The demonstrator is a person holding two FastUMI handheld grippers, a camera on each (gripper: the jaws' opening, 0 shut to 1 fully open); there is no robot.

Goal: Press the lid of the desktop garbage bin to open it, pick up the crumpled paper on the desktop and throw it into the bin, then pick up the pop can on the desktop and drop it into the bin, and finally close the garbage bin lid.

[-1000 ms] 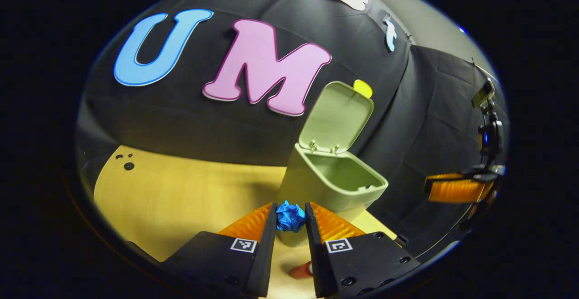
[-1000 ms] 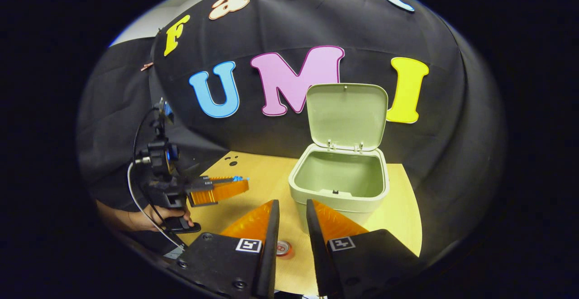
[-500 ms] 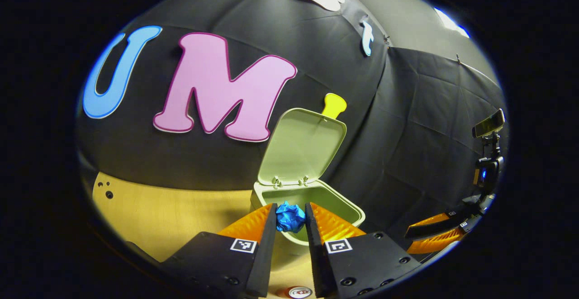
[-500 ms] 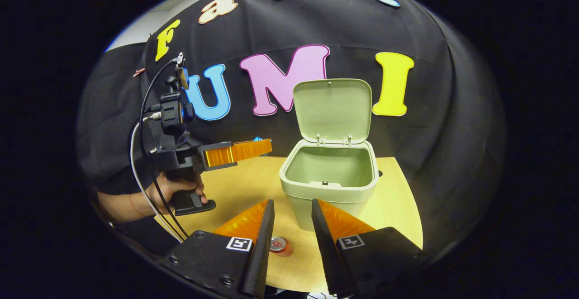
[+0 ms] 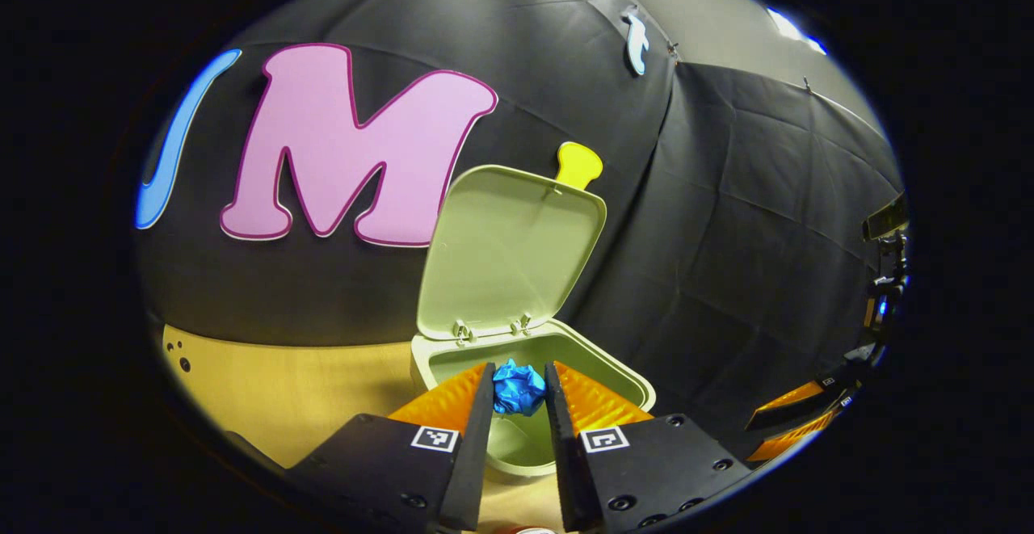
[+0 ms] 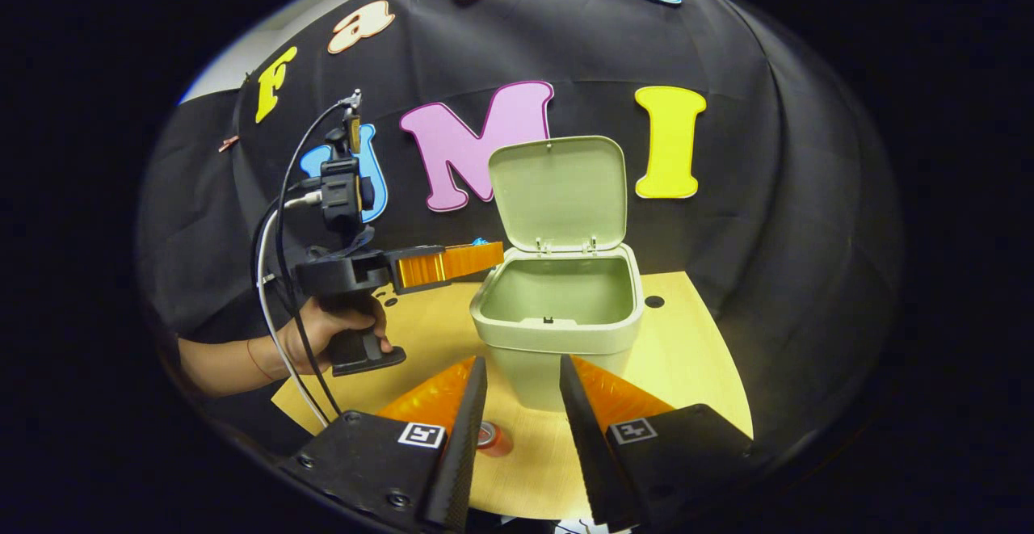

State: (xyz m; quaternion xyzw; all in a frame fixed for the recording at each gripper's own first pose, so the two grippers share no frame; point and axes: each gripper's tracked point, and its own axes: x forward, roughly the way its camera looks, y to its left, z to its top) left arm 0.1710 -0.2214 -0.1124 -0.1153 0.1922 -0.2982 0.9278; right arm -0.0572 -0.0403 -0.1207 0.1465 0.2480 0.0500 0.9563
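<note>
two steps of the task look finished or almost finished: the lid (image 6: 557, 193) of the garbage bin (image 6: 557, 332) stands open and upright, and the crumpled paper (image 5: 519, 387) is already carried to the bin. compared with one second ago, the left gripper (image 5: 519, 393) has moved forward and higher; then the blue paper was seen in front of the bin's outer wall, and now, in the left gripper view, it hangs over the open mouth, with the inside of the bin under it. its jaws are clamped on the paper, one finger on each side, so the paper is not yet released. i judge that the next move is only to open these jaws so the paper falls inside. the right gripper view gives what the left gripper view cannot: it shows the left gripper (image 6: 477, 258) from the side, held by a hand (image 6: 335, 328), with its tip at the left rim of the bin, near the hinge side, so the drop is perhaps a little close to the edge. it shows also the pop can (image 6: 489, 437) lying on the desktop (image 6: 687, 356) in front of the bin, between the fingers of the right gripper (image 6: 521, 405), whose jaws are apart and hold nothing. the left gripper view shows the right gripper (image 5: 796, 417) far at its right edge.
</note>
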